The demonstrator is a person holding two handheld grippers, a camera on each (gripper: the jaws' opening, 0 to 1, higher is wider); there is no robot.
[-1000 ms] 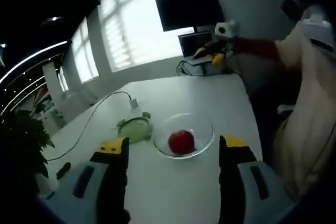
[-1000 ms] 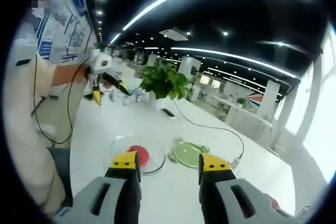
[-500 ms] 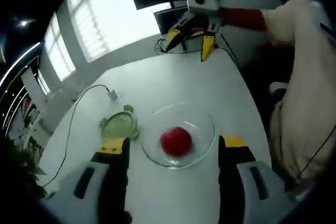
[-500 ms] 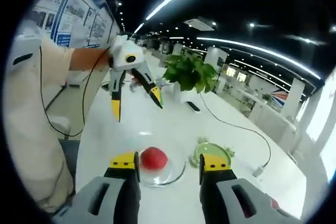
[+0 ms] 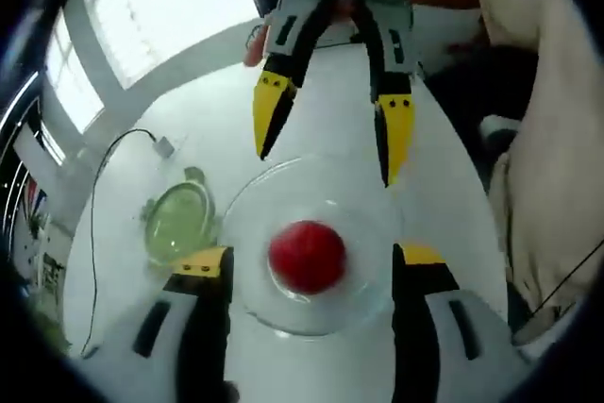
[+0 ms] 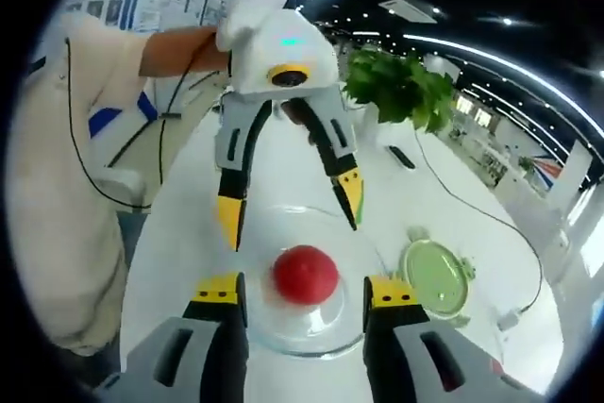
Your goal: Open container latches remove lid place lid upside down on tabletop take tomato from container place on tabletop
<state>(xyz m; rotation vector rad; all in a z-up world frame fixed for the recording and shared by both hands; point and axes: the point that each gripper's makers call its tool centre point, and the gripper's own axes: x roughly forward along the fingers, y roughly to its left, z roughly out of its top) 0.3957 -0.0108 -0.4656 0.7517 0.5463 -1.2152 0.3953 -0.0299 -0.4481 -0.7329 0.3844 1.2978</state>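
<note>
The tomato point(image 5: 307, 257) was a plain, even red, sitting in a clear, colourless container point(image 5: 247, 233) on a white bench point(image 5: 189, 120). At about 9 o'clock from the container in the left gripper view lay the lid point(image 5: 176, 224), pale translucent green with a darker green rim. The right gripper point(image 5: 330, 143), at 12 o'clock in that view, had a white body, grey and black jaw arms and yellow tips. The left gripper point(image 6: 288, 209) in the right gripper view wore the same white, grey, black and yellow. A black cable point(image 5: 99, 224) crossed the bench. The plant point(image 6: 401, 87) was leafy green. The person's sleeve point(image 6: 57, 186) was cream.
</note>
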